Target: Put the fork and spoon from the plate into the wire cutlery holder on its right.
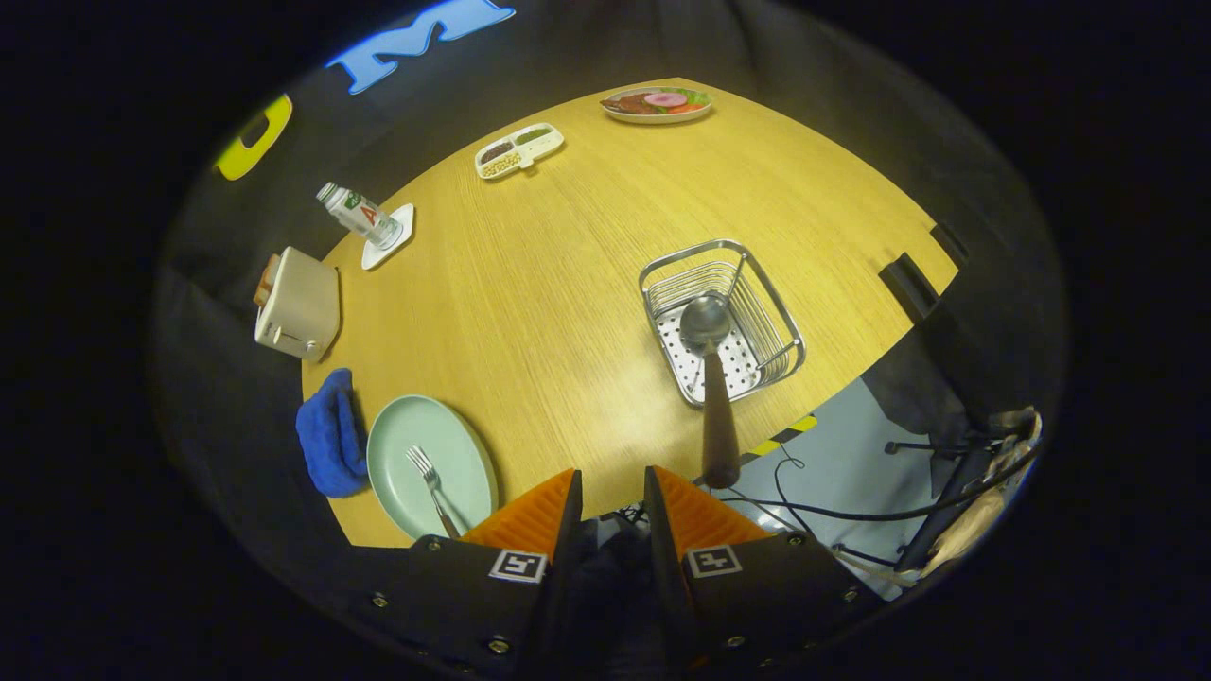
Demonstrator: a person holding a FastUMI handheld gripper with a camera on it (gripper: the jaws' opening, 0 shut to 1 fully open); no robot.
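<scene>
A pale green plate [454, 445] lies on the wooden table just ahead of my left finger, with a metal fork [428, 478] lying on it. To its right stands the wire cutlery holder [771, 317]. A spoon [714, 378] with a dark brown handle has its metal bowl inside the holder, and its handle leans out over the near rim toward me, ending beside my right finger. My gripper [613, 478] is high above the table's near edge, between plate and holder. It is open, with nothing between its fingers.
A blue cloth [329, 433] and a cream toaster [298, 303] sit left of the plate. Farther off are a bottle [358, 213] on a white coaster, a divided snack tray [518, 149] and a plate of food [657, 104]. Cables [851, 511] run across the floor beyond the table's right edge.
</scene>
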